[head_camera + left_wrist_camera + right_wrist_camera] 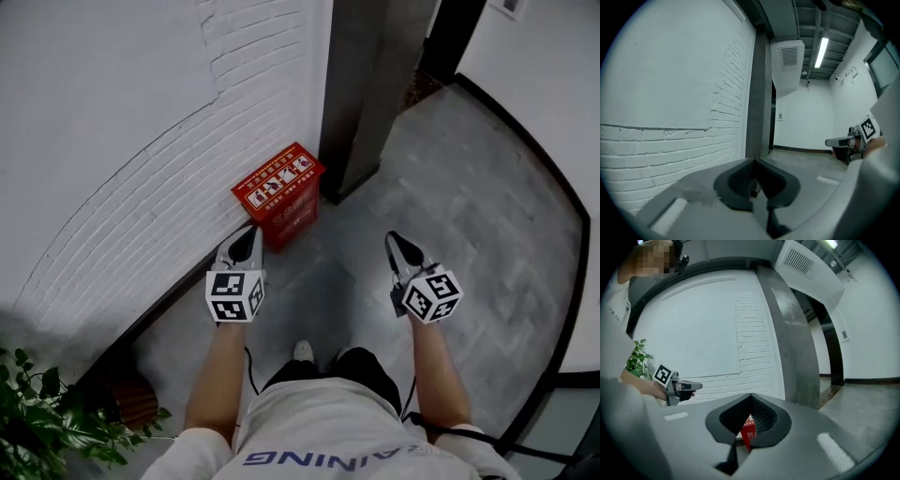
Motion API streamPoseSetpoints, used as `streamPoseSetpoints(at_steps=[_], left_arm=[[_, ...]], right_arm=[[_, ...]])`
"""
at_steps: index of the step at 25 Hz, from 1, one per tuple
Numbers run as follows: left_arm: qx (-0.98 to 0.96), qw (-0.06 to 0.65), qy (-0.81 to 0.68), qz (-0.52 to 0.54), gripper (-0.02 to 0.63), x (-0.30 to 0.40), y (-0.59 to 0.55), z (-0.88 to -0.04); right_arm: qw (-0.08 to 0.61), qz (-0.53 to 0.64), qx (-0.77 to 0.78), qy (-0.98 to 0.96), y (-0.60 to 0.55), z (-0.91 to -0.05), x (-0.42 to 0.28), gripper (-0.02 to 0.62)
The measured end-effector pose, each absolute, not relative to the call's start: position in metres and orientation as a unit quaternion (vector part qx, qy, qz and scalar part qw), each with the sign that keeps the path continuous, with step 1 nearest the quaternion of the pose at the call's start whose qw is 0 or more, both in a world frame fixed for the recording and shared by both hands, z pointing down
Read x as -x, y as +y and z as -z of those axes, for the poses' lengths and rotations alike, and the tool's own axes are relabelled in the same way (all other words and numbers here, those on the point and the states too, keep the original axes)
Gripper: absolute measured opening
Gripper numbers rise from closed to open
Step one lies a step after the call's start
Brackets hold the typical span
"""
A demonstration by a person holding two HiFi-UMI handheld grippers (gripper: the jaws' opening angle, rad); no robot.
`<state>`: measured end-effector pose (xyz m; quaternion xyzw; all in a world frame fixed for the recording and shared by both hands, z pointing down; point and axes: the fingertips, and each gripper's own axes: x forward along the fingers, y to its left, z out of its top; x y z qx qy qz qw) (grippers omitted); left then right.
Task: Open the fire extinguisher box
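A red fire extinguisher box [278,194] stands on the grey floor against the white brick wall, its lid down. In the right gripper view a strip of the red box [750,431] shows low behind the jaws. My left gripper [250,232] hovers just short of the box's near corner, jaws shut and empty. My right gripper [395,237] hangs over bare floor to the right of the box, its jaws also together with nothing between them. In their own views, the left gripper [754,161] faces the wall and pillar, and the right gripper [751,395] points toward the box.
A grey pillar [370,94] rises right behind the box. A potted plant [42,417] with a brown pot [131,400] sits at the lower left by the wall. A black baseboard [553,178] curves round the floor on the right. The person's shoes [303,351] are below the grippers.
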<state>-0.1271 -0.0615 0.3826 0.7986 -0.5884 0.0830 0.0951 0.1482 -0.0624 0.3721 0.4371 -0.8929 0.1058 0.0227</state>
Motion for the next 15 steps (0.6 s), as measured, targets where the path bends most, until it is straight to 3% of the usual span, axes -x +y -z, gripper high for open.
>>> streamPoseSetpoints(at_steps=[15], left_arm=[[-0.704, 0.128, -0.693, -0.085, 0.005, 0.168, -0.215, -0.418]], right_arm=[[0.053, -0.123, -0.284, -0.949, -0.314, -0.405, -0.071, 0.003]])
